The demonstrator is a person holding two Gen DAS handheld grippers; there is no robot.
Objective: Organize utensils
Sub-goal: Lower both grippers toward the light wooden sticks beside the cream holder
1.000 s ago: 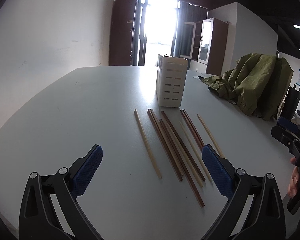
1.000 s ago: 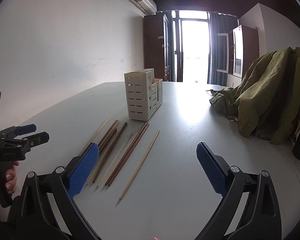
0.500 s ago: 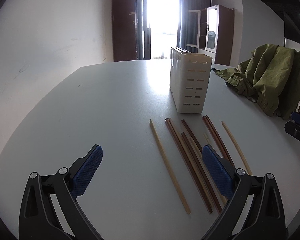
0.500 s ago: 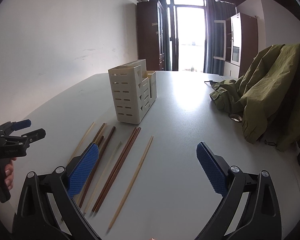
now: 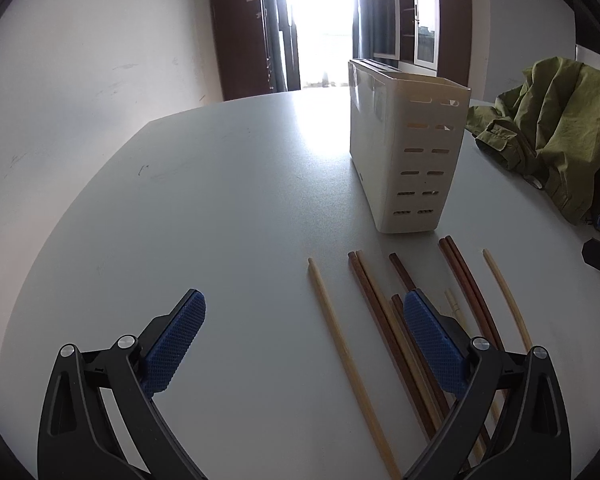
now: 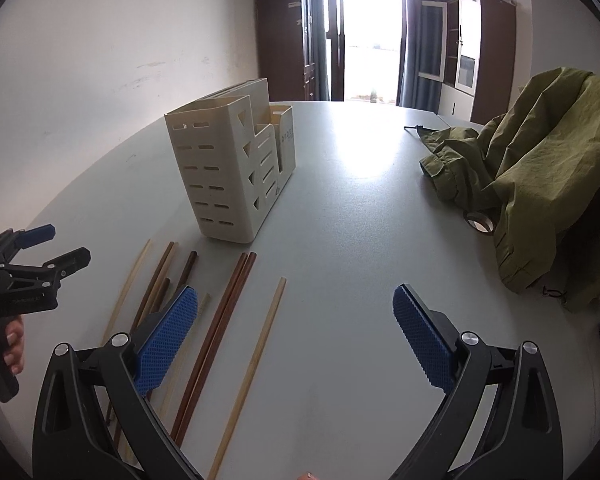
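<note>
Both grippers are wide open and hold nothing: the left gripper hovers over the bench, the right gripper to its right. Chopsticks lie side by side on the bench, just near of the holder. A green jacket lies far right.
</note>
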